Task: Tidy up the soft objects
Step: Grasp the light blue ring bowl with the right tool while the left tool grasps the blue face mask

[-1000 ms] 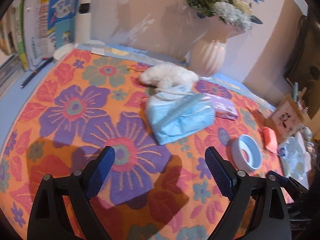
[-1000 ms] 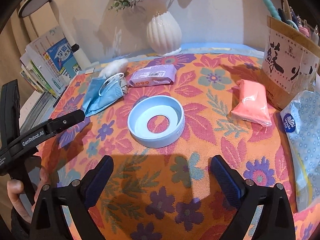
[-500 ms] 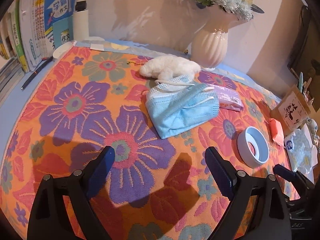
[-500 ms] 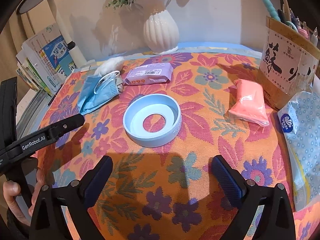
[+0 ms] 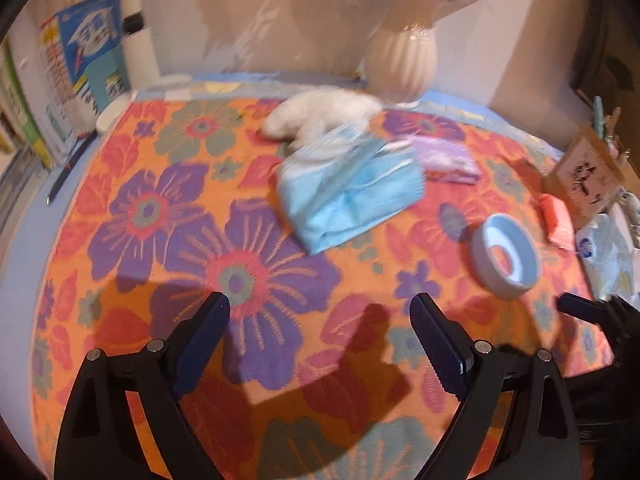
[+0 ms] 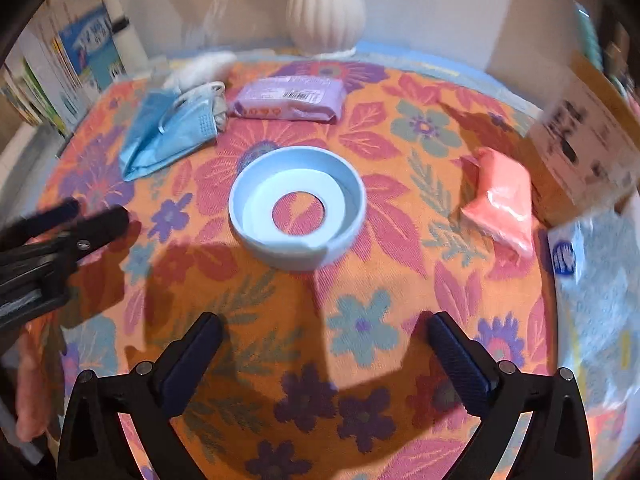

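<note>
A stack of blue face masks [image 5: 348, 196] [image 6: 168, 132] lies on the flowered cloth. A white fluffy wad [image 5: 320, 114] [image 6: 200, 68] sits behind it. A purple tissue pack [image 6: 290, 98] [image 5: 444, 158] lies to the masks' right. A pink soft packet [image 6: 504, 200] [image 5: 556, 216] lies at the right. My left gripper [image 5: 320, 340] is open and empty, well short of the masks. My right gripper [image 6: 324, 356] is open and empty, just before a light-blue ring dish [image 6: 298, 212] [image 5: 506, 256].
A white ribbed vase [image 6: 326, 10] [image 5: 402, 62] stands at the back. Books [image 5: 80, 72] stand at the left edge. A cardboard pen box [image 6: 584, 136] and a blue-patterned plastic bag [image 6: 600, 280] are at the right. A pen [image 5: 68, 168] lies off the cloth, left.
Both grippers have moved forward over the cloth; the masks and the ring dish look nearer and lower in view. Both stay open. No object has moved.
</note>
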The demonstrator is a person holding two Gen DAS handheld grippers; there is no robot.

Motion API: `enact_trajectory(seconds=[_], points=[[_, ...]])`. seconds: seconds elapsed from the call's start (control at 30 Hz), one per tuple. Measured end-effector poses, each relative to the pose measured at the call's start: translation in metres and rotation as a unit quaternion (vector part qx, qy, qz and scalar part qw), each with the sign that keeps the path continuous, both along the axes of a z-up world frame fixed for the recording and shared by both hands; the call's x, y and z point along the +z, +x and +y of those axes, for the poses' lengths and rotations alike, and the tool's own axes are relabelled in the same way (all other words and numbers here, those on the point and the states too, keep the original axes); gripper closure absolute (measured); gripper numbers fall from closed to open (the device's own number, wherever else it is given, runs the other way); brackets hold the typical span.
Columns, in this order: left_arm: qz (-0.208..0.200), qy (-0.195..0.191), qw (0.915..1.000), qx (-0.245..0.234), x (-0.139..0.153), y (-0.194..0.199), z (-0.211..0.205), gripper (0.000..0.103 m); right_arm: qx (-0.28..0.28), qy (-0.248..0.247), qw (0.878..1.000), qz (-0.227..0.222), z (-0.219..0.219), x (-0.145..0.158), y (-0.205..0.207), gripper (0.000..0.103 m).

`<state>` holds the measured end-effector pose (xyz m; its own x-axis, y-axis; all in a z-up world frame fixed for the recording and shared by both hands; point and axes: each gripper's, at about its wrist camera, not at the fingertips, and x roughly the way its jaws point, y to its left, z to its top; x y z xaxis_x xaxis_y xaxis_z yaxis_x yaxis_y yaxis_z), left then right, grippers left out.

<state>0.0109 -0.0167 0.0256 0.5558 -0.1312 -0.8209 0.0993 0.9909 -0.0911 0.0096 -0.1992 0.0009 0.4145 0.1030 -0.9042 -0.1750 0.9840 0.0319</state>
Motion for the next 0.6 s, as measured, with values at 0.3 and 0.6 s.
enact_trajectory(seconds=[0.3, 0.6], points=[[-0.021, 0.074, 0.9965, -0.033, -0.015, 0.046, -0.027, 0.012, -0.015, 0.019, 0.996, -0.091, 0.004, 0.002, 0.017, 0.018], [-0.041, 0.039, 0.9969, -0.055, -0.019, 0.053, -0.029, 0.076, -0.03, 0.029, 0.993, -0.114, 0.007, 0.007, 0.012, 0.038]])
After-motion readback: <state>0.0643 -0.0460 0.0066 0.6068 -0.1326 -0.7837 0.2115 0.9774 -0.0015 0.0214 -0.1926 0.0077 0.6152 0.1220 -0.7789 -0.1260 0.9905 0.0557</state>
